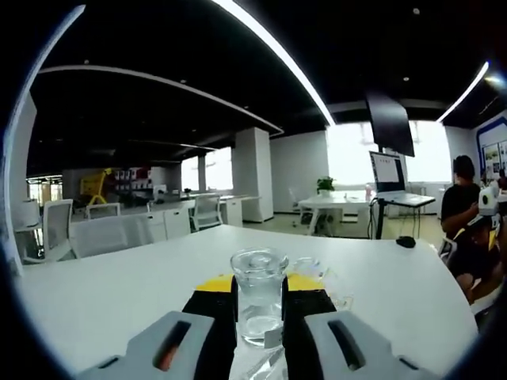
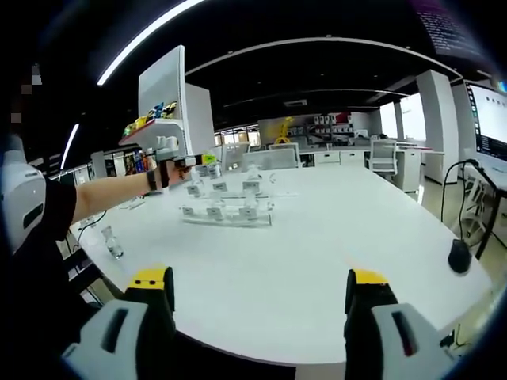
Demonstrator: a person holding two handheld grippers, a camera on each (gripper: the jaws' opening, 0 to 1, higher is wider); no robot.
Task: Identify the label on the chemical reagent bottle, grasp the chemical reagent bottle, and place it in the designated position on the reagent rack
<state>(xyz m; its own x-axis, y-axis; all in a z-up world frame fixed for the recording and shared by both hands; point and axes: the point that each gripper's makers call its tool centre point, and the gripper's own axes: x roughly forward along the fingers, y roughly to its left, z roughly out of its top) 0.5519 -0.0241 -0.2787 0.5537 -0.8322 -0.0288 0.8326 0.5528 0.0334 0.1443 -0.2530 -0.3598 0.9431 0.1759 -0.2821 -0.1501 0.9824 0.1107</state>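
The left gripper [image 1: 259, 328] is clenching a clear glass bottle [image 1: 258, 297] between its two black jaws, whose yellow tips are showing on either side behind the glass. The bottle is standing upright in the grip, its round mouth open to the camera, with a small label low on its front that is too blurred to read. Beyond it the white bench [image 1: 119, 277] is spreading out, a black mouse [image 1: 405, 241] lying near its far right edge. Past the bench, a laptop [image 1: 390, 176] is sitting on a stand, white chairs [image 1: 103, 229] are lining the left side, and a person [image 1: 463, 210] in a black top is sitting at the right.

The right gripper [image 2: 261, 305] is hanging released, its jaws spread wide with bare bench [image 2: 317, 245] between the yellow tips. Farther out, well apart from it, the clear reagent rack [image 2: 226, 207] is standing on the bench with several small bottles in it; which slots are filled I cannot tell. The person's outstretched arm [image 2: 111, 194] is reaching toward the rack from the left, carrying the left gripper [image 2: 178, 166] just beside the rack's left end. A lone small bottle [image 2: 113, 241] is standing near the bench's left edge. A black mouse [image 2: 459, 255] is lying at the right edge.
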